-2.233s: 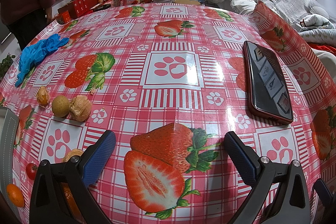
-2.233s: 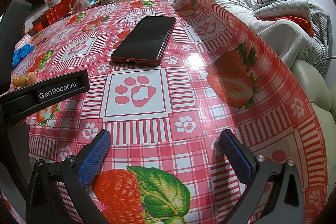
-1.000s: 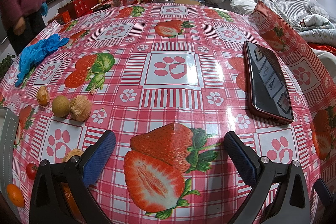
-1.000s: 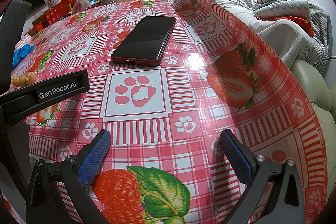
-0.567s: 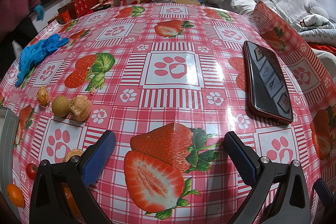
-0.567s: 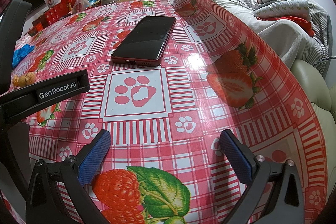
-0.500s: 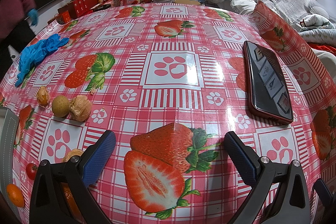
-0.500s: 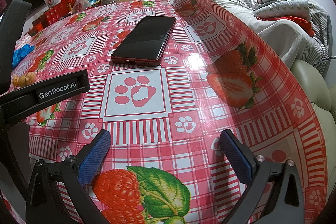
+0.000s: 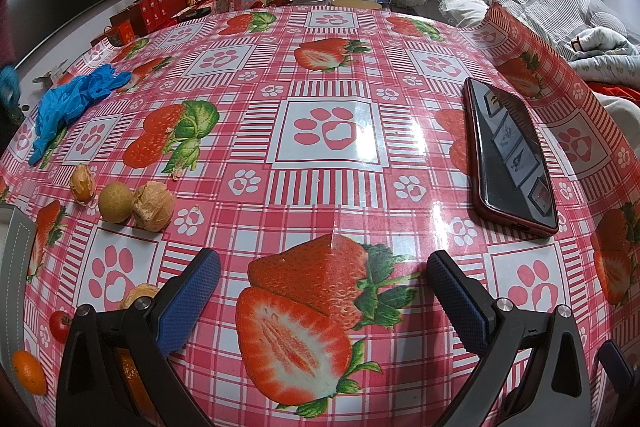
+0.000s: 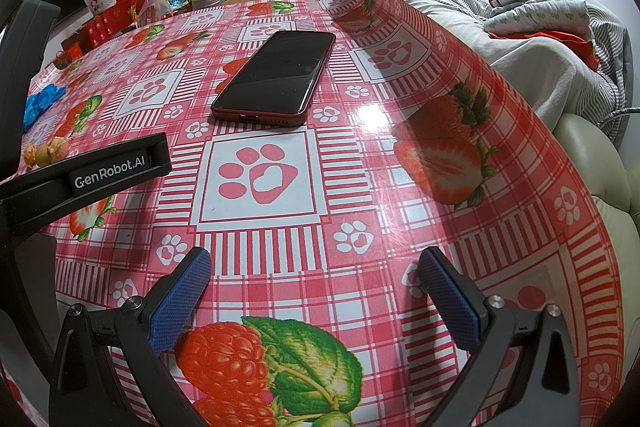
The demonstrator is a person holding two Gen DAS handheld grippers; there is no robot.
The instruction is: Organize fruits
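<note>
Person at far left edge gone from view since earlier; grippers unmoved. Left gripper (image 9: 320,287) and right gripper (image 10: 314,283) both spread wide, empty, low over tablecloth (image 9: 328,131), likely waiting. Loose fruits (image 9: 116,203) far left, unsorted; phone (image 9: 510,157) right.

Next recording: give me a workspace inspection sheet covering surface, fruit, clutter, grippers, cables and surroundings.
Surface: table under a glossy red checked tablecloth printed with strawberries and paw marks.
Job's things: round yellow-brown fruit between two papery husked fruits; cherry tomato and small orange fruit at the left edge.
Clutter: phone in a red case; blue gloves.
Grippers: left hand-held gripper open, empty; right hand-held gripper open, empty.
Cables: nothing seen on the table.
Surroundings: red boxes, jars and bags beyond the far edge; sofa with bedding on the right.
</note>
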